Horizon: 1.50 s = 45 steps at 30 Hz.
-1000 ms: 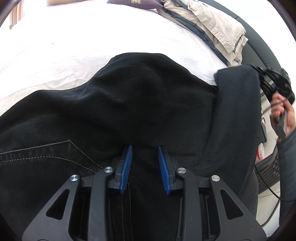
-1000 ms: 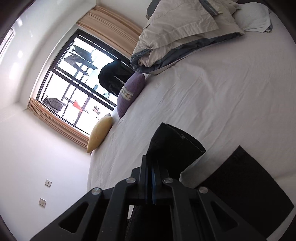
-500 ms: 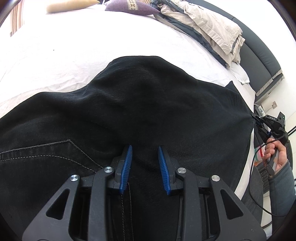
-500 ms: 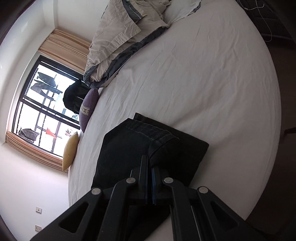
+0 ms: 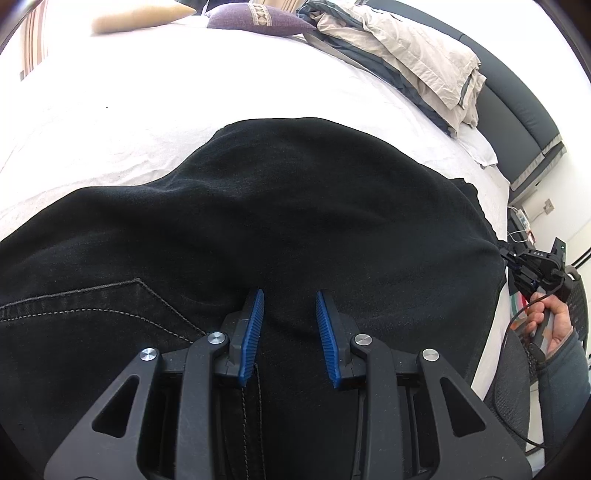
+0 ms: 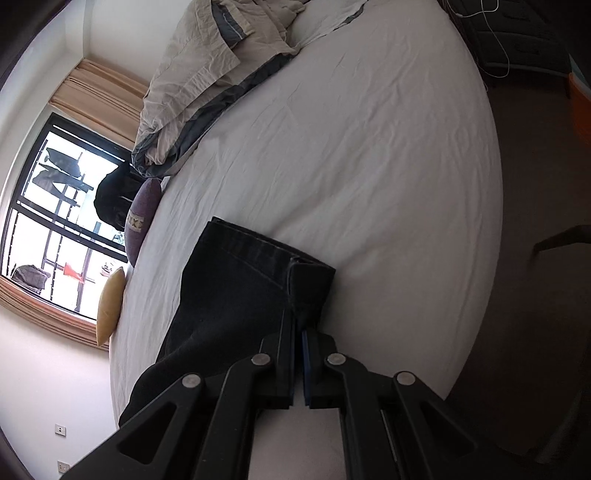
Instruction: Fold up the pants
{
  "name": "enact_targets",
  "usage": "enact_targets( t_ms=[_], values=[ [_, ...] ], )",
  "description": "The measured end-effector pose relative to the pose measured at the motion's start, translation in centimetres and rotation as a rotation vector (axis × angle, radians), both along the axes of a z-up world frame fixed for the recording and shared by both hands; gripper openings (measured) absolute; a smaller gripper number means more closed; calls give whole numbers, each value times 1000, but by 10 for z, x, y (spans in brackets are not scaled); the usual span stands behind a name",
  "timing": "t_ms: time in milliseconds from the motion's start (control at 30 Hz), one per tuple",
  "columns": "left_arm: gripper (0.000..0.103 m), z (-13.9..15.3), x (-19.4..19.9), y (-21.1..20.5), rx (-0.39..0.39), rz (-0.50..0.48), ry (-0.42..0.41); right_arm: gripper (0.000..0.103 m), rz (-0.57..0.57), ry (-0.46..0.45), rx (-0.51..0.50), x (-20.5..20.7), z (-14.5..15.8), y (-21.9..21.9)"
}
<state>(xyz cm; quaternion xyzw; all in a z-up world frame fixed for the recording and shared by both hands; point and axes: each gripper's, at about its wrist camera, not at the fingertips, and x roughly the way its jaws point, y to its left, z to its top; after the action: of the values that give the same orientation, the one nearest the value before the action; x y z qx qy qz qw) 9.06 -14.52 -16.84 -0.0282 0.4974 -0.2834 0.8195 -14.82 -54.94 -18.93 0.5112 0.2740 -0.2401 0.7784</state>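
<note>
Counts: 1 pair of black pants point(image 5: 280, 221) on 1 bed point(image 5: 147, 92). 2 grippers: left gripper point(image 5: 289, 306), right gripper point(image 6: 297, 325). 2 cushions: 1 purple cushion point(image 5: 255, 16), 1 yellow cushion point(image 6: 109, 306). 1 rumpled beige-and-grey duvet point(image 6: 218, 70). 1 window point(image 6: 55, 221). 2 wall sockets point(image 6: 60, 429) were visible low on the wall.

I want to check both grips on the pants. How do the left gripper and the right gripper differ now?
The left gripper stands partly open over the black pants; the right gripper is shut on them. The left one is at the seam near a pocket; the right one pinches a folded edge near the bed's side. Both have blue pads.
</note>
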Motion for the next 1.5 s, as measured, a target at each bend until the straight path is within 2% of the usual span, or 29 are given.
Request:
enact_targets(
  t_ms=[100,233,300,400,467,533,567,600,667,700,733,800,867,967,1100,1233,1367,1433,1500],
  values=[
    [29,1,-1,-1,1,2,-3,7,33,27,-16,11,4,-3],
    [29,0,-1,0,-8,4,-5,8,99,-1,-87,14,15,-9],
    [29,0,-2,0,-9,4,-8,9,142,61,-148,22,18,-10],
    [29,0,-2,1,-9,4,-9,7,200,129,-104,33,5,-16],
    [29,0,-2,1,-12,5,-8,8,221,164,-115,32,13,-17],
    [29,0,-2,2,-15,6,-6,32,205,223,-162,27,28,-16],
    [29,0,-2,2,-16,6,-7,58,156,275,-207,21,37,-18],
    [29,0,-2,2,-17,6,-7,61,117,292,-249,16,48,-19],
    [29,0,-2,3,-21,7,-9,61,158,251,-301,22,70,-22],
    [29,0,-2,4,-22,8,-10,61,220,231,-341,35,82,-19],
    [29,0,-2,4,-23,8,-11,61,323,208,-395,53,94,-11],
    [29,-1,-3,5,-27,8,-13,61,597,201,-553,97,113,22],
    [29,-1,-3,7,-34,10,-12,61,839,277,-728,138,115,57],
    [29,-2,-2,10,-44,11,-7,59,1036,403,-855,185,98,78],
    [29,-3,1,14,-66,11,3,56,1255,456,-873,219,76,91],
    [29,-3,3,19,-83,11,10,54,1449,534,-879,233,48,111],
    [29,-2,5,22,-90,12,13,52,1524,578,-858,242,28,116],
    [29,-2,5,24,-93,12,16,42,1532,573,-830,245,28,116],
    [29,-2,6,25,-93,13,18,4,1535,588,-867,245,29,119]
  ],
)
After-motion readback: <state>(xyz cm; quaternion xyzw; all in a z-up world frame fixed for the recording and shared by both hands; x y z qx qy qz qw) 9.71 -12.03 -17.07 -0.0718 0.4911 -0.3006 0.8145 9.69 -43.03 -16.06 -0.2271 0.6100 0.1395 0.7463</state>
